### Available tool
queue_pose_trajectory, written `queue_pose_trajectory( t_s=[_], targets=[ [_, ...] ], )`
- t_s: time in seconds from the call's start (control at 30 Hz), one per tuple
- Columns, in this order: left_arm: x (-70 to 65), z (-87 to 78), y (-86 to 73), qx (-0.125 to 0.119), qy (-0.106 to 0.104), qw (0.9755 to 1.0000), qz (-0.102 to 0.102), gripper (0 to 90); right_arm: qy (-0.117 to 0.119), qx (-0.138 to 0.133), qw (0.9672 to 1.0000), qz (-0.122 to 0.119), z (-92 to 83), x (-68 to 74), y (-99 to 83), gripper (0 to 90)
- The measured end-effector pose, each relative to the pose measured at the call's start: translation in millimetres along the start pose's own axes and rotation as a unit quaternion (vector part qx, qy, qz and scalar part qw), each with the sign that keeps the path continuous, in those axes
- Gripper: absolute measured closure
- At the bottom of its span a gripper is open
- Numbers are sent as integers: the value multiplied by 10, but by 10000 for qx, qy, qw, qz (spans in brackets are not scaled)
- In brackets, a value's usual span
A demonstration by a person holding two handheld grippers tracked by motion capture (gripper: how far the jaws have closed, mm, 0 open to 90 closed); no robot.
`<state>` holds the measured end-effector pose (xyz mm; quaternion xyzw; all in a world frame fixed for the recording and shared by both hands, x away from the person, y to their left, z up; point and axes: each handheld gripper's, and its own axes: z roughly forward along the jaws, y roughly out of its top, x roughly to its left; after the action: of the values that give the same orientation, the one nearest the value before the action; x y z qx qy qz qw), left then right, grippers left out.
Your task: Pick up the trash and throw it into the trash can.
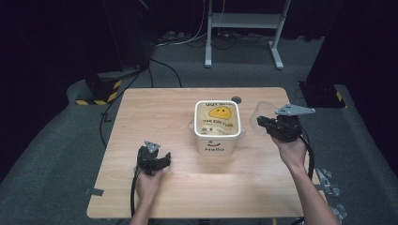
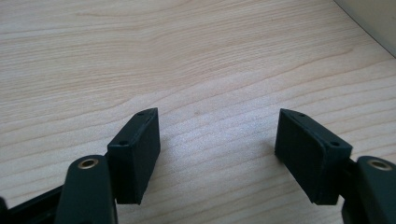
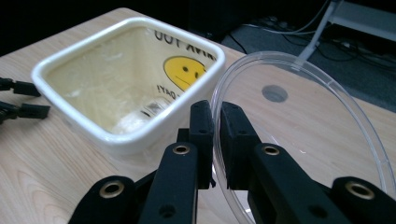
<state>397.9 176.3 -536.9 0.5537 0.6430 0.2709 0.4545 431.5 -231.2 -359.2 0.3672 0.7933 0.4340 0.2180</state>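
On the tabletop (image 1: 178, 197), seen in the high view, a white square tub (image 1: 217, 127) is standing open right of centre, nearer the far edge than the near one. Its near wall is showing the word "Hello" above a small smile mark; inside, a yellow smiley face and upside-down dark lettering are showing. The right claw (image 1: 263, 123) is holding a clear round lid (image 1: 261, 112) just beside the tub's right side, so the lid is judged to be off and waiting either to be fitted or to be set aside. The left claw (image 1: 162, 159) is resting near the near-left part of the tabletop, well apart from the tub.

Along the left gripper view, the left claw (image 2: 217, 140) is standing with its jaws wide apart over bare wood, gripping nothing; a pale corner at the upper right may be the tub.

Along the right gripper view, the right claw (image 3: 217, 135) is clamping the rim of the lid (image 3: 317, 107), jaws together on the thin plastic, with the lid standing on edge. The tub (image 3: 116, 140) is sitting just beside it, and the inner print is reading partly as "YOU", the remaining lines being too blurred to read.
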Motion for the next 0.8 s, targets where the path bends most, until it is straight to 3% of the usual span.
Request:
queue_pose_trajectory(
  t_s=[0.53,0.8],
  targets=[
    [0,0,0,0,0,10000,-1,310,340,-252,9990,-133,-15,198,266,843],
    [0,0,0,0,1,10000,1,310,463,-313,9980,-311,17,304,377,843]
  ],
)
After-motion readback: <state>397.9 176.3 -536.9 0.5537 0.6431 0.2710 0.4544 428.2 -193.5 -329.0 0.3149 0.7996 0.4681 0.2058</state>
